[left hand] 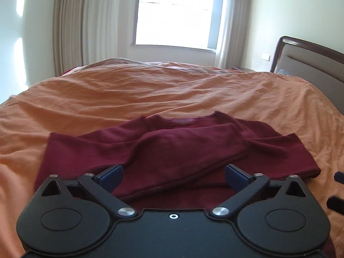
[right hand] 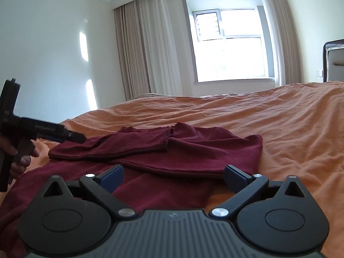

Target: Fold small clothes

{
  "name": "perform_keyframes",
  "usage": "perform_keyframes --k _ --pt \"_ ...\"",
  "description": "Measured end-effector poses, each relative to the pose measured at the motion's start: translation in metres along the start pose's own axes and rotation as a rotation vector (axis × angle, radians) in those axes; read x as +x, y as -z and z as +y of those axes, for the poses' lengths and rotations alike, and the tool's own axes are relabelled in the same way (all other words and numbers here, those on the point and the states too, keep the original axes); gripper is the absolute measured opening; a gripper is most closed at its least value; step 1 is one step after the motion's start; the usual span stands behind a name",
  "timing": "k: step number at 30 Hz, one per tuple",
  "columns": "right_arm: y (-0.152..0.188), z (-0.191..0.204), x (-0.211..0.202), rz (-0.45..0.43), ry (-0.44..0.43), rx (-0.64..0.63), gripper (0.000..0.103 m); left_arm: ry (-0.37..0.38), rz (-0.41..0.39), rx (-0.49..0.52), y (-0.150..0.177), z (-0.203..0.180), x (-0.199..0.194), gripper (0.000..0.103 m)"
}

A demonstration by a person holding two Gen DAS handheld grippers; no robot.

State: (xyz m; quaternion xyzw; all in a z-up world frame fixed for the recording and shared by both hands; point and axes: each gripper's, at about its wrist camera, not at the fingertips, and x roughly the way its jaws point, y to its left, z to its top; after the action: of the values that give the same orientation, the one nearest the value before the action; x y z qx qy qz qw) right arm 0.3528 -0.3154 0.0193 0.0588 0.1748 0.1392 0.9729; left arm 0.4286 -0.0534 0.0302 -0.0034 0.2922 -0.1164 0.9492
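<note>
A dark red long-sleeved top [left hand: 172, 150] lies flat on the orange bedcover [left hand: 150, 90], both sleeves folded across its body. My left gripper [left hand: 173, 177] is open and empty, just above the top's near part. In the right wrist view the same top [right hand: 193, 150] lies ahead. My right gripper [right hand: 173, 177] is open and empty over the top's near right edge. The left gripper [right hand: 73, 136] also shows at the left in the right wrist view, held by a hand, its tip at the top's left side.
The orange bedcover [right hand: 279, 118] is wrinkled and spreads far beyond the top. A dark headboard [left hand: 311, 64] stands at the right. A window [right hand: 230, 43] and curtains [right hand: 146, 49] are behind the bed. Part of the right gripper [left hand: 336, 193] shows at the right edge.
</note>
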Motion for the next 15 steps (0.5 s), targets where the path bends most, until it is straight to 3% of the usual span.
perform_keyframes --k 6,8,11,15 --pt "-0.024 0.013 0.061 0.072 0.023 0.029 0.080 -0.230 0.013 0.002 0.027 0.081 -0.042 0.102" --pt "-0.032 0.015 0.081 0.087 0.026 0.046 0.079 -0.305 0.024 0.019 0.037 0.101 -0.050 0.102" --pt "-0.040 0.017 0.111 0.114 0.055 0.040 0.077 -0.345 0.039 0.021 0.048 0.123 -0.055 0.102" --pt "-0.044 0.017 0.148 0.187 0.089 0.068 0.066 -0.350 0.017 0.028 0.052 0.134 -0.051 0.102"
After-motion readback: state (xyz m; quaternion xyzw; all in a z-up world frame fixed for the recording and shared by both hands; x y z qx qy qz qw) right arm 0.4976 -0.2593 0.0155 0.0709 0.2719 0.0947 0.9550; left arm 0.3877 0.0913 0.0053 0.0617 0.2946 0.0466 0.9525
